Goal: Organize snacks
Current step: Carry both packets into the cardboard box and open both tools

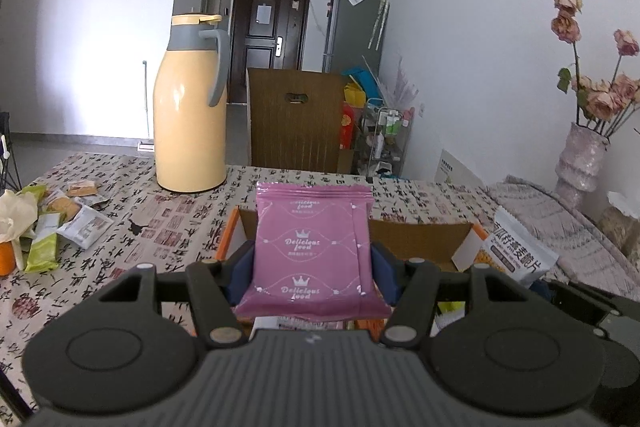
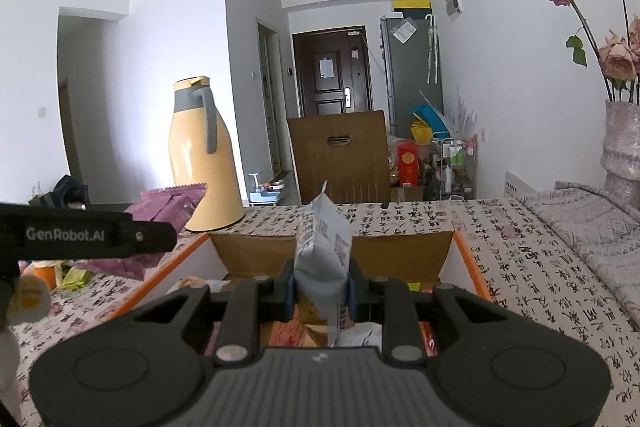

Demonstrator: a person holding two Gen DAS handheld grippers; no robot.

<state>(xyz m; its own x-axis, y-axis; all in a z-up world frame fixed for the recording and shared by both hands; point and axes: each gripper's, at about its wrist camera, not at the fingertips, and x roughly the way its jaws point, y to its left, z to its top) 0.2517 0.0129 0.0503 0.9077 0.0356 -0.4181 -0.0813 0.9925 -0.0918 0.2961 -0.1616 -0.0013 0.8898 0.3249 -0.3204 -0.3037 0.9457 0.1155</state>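
My left gripper (image 1: 314, 259) is shut on a pink snack packet (image 1: 314, 247) printed "Delicious food", held flat and upright over the near side of an open cardboard box (image 1: 420, 239) with orange edges. My right gripper (image 2: 322, 281) is shut on a white snack packet (image 2: 322, 239), pinched edge-on above the same cardboard box (image 2: 400, 255), which holds several snacks. In the right wrist view the left gripper's arm (image 2: 88, 235) and its pink packet (image 2: 168, 203) show at the left. The white packet (image 1: 516, 251) appears at the right of the left wrist view.
A tall yellow thermos (image 1: 190, 111) stands on the patterned tablecloth (image 1: 140, 227) behind the box. Several loose snack packets (image 1: 60, 219) lie at the table's left. A vase of dried roses (image 1: 580, 155) stands at the right, near folded grey cloth (image 2: 592, 223). A brown chair back (image 1: 296, 115) rises behind the table.
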